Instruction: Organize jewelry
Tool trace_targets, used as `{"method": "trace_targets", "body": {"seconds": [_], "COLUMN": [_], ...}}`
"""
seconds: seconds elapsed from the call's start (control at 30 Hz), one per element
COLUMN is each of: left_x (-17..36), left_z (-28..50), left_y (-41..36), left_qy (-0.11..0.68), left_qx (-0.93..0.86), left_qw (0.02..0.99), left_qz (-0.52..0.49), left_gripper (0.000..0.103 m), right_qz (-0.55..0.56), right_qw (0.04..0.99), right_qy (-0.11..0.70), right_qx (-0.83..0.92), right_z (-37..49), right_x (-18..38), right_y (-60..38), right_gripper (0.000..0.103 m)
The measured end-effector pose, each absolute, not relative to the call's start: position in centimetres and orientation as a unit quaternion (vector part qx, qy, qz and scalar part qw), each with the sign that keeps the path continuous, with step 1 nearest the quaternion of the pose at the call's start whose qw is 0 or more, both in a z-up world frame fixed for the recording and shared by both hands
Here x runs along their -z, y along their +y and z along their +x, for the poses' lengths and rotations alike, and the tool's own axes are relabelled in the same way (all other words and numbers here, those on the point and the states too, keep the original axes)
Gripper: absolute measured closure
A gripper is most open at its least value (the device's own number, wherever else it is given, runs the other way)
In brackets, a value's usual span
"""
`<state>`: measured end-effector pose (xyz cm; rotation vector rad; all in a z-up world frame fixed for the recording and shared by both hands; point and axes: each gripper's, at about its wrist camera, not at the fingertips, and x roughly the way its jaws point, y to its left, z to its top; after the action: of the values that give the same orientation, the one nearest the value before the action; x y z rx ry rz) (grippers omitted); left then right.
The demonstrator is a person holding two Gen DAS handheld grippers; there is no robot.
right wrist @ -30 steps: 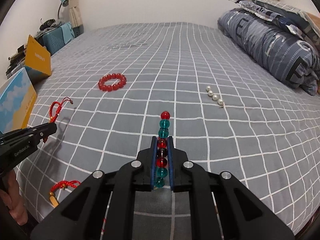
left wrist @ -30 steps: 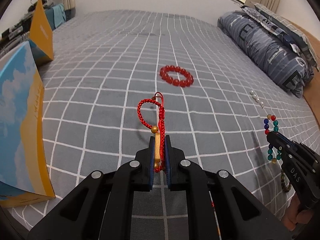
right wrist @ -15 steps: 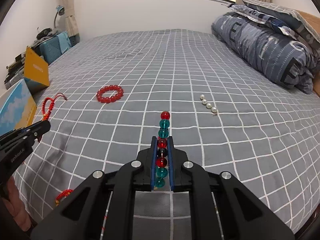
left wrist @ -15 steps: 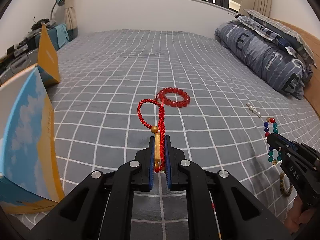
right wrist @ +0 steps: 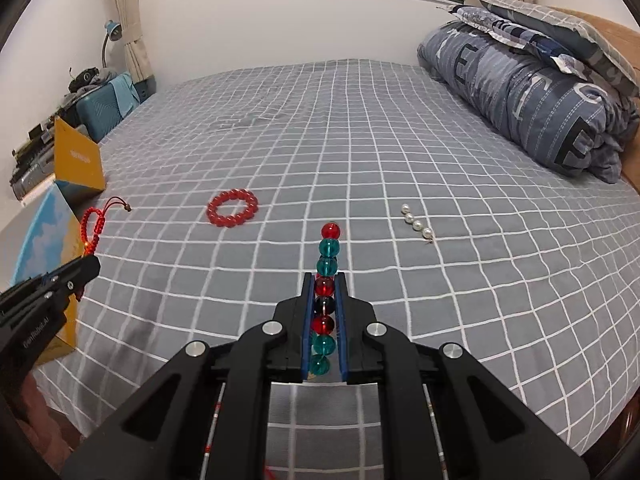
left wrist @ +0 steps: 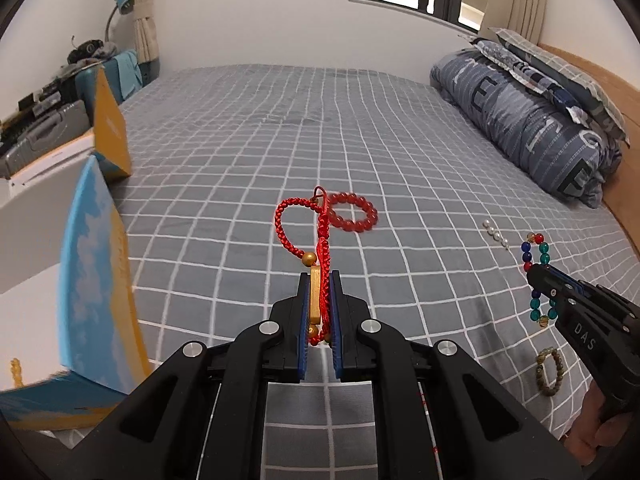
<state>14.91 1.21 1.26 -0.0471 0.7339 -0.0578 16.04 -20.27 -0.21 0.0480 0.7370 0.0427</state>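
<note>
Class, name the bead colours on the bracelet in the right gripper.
Red, teal and dark blue bracelet; right wrist view.

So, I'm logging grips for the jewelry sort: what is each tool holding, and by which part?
Left tool: red cord bracelet, pinched at its gold bar, loop sticking out ahead. Right tool: red and teal bead bracelet, flattened between the pads across its middle.

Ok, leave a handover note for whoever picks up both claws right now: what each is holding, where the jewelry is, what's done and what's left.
Left claw: shut on the red cord bracelet, lifted off the bed.
Right claw: shut on the red-and-teal bead bracelet, also in the air.
On the bed: red bead bracelet, pearl strand, brown bead bracelet.
The open blue-and-yellow box stands at the left edge; a small gold piece shows inside.
Done: two pieces picked up.
Left: put both away, probably in the box, then collect the other three.
</note>
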Motion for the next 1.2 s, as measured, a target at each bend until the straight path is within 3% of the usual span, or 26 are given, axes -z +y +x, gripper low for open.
{"method": "trace_targets", "body": {"seconds": [0.67,1.2], "left_x": [-9.4,-9.7], "left_z": [12.1,7.0], "left_y": [10.6,24.5], "left_qy": [0.320,0.329], "left_qx": [-0.052,-0.172], "left_qw": [0.946,0.928], "left_qz": [-0.026,-0.043], "left_gripper": [0.095,0.095], "right_qz": [-0.012,-0.063], "right_qw": [0.946,0.906], "right_qy": [0.302,0.321], "right_qx": [-0.118,-0.269], "right_z": [16.3,13.2], "right_x": [-7.1,-8.0], "right_y": [-7.0,11.5], "right_gripper": [0.094,0.094]}}
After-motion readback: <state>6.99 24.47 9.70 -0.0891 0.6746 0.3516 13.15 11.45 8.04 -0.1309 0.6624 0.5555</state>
